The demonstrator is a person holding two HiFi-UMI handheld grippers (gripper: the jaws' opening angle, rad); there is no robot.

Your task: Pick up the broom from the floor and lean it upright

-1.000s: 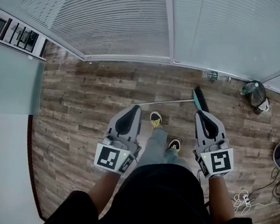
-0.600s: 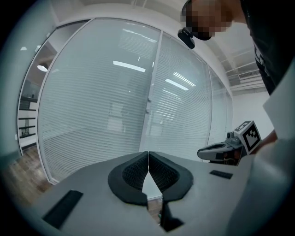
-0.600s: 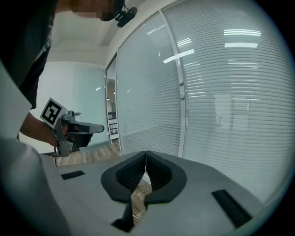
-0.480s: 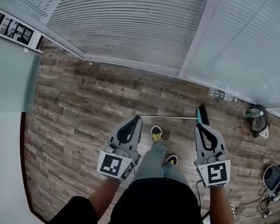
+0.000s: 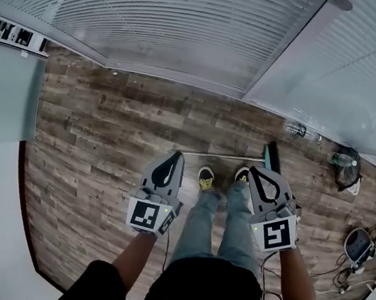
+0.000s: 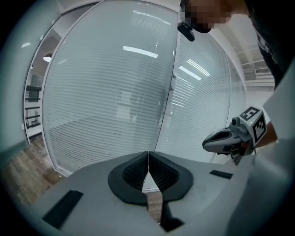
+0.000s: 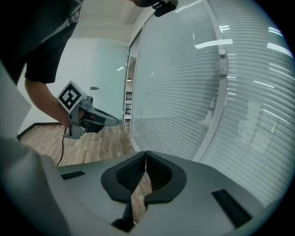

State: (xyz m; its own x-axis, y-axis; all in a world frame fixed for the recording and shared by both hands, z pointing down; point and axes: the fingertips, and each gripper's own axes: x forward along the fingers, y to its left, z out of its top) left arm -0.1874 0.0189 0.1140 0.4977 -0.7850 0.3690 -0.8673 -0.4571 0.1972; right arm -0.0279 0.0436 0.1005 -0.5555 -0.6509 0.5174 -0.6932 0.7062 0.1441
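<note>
Both forearms out front, left gripper (image 5: 175, 155) and right gripper (image 5: 254, 170) angled slightly down, jaws clenched on nothing. Since the earlier frame both have dropped lower, tips nearer the broom (image 5: 223, 157), which lies flat just ahead of them. Thin pale handle, dark brush head beyond the right tip; wood-plank floor (image 5: 101, 134).

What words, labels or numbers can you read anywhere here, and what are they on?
No readable text anywhere.
Black-and-white square markers on the left gripper and right gripper: patterns, not letters.
Clear plastic bottle on the wooden floor: any label too small to read.
</note>
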